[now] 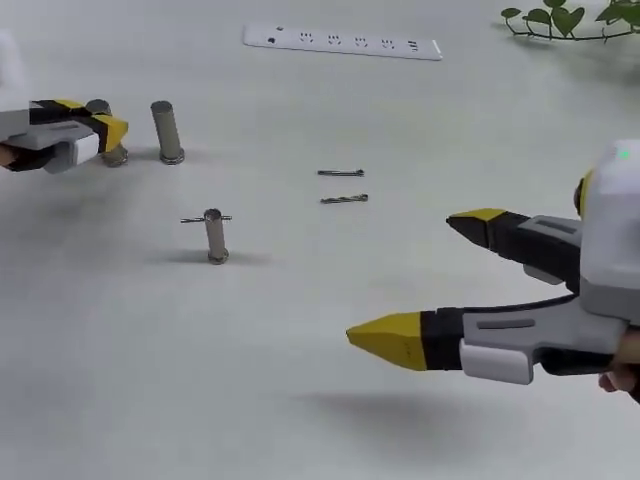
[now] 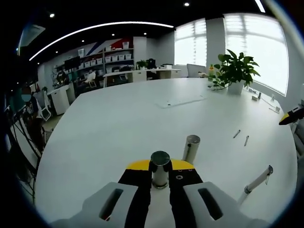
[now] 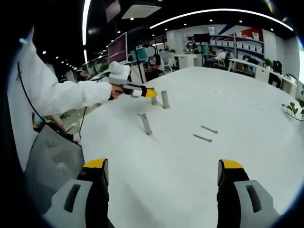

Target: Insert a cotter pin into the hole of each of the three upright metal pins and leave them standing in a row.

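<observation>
My left gripper [image 1: 108, 130] [image 2: 160, 166] is shut on an upright metal pin [image 1: 113, 155] [image 2: 160, 175] at the far left of the white table. A second bare pin [image 1: 167, 132] [image 2: 191, 148] [image 3: 165, 99] stands just to its right. Nearer to me stands a third pin [image 1: 215, 237] [image 2: 256, 181] [image 3: 146, 124] with a cotter pin through its top hole. Two loose cotter pins [image 1: 341, 173] [image 1: 344, 199] [image 3: 209, 129] lie flat mid-table. My right gripper [image 1: 410, 280] [image 3: 161, 171] hovers open at the right, with nothing between its fingers.
A white power strip [image 1: 340, 42] lies at the back of the table and a green plant [image 1: 570, 20] sits at the back right corner. In the right gripper view a person's white sleeve [image 3: 57, 92] reaches to the left gripper [image 3: 137, 91].
</observation>
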`<state>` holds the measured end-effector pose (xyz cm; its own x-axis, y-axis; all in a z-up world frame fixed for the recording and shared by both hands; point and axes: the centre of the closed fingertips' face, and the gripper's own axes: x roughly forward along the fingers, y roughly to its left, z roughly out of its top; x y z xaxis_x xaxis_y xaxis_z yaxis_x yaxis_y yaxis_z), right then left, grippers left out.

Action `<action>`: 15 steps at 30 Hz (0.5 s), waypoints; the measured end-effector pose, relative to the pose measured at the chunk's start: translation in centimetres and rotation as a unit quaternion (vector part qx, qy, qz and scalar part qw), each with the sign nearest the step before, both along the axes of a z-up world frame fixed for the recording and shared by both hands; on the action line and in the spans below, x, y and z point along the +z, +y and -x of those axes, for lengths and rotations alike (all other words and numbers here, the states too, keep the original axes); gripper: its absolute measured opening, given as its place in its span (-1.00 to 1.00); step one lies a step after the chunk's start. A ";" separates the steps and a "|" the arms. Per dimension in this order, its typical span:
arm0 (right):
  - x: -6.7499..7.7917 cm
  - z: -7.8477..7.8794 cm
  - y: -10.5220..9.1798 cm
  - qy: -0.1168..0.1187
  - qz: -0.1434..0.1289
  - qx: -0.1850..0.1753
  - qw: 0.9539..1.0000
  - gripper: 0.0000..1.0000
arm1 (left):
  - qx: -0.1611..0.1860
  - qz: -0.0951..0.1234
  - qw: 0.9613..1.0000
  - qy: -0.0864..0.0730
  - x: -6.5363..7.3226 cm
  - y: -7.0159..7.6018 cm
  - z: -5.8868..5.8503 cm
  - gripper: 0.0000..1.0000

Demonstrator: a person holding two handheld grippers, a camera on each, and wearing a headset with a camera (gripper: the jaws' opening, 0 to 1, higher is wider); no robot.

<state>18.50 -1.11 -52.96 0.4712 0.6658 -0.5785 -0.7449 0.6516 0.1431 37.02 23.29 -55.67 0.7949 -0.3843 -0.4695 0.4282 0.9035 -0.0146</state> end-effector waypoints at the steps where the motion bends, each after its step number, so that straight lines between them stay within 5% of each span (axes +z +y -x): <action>1: 0.1 0.0 0.0 -0.001 0.000 0.000 1.000 0.87 | 0.002 0.002 1.000 -0.002 0.3 0.1 0.1 -0.80; 8: 0.5 0.2 0.3 -0.006 -0.003 0.004 1.000 0.87 | 0.012 0.020 1.000 -0.019 3.3 0.5 1.6 -0.81; 15: 1.1 0.6 0.7 -0.016 -0.008 0.012 1.000 0.87 | -0.002 0.029 0.999 -0.028 6.0 -0.5 4.3 -0.81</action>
<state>17.90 -0.44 -51.84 0.4727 0.6860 -0.5531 -0.7649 0.6311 0.1291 32.74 22.83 -49.68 0.8173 -0.4133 -0.4015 0.4336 0.9001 -0.0439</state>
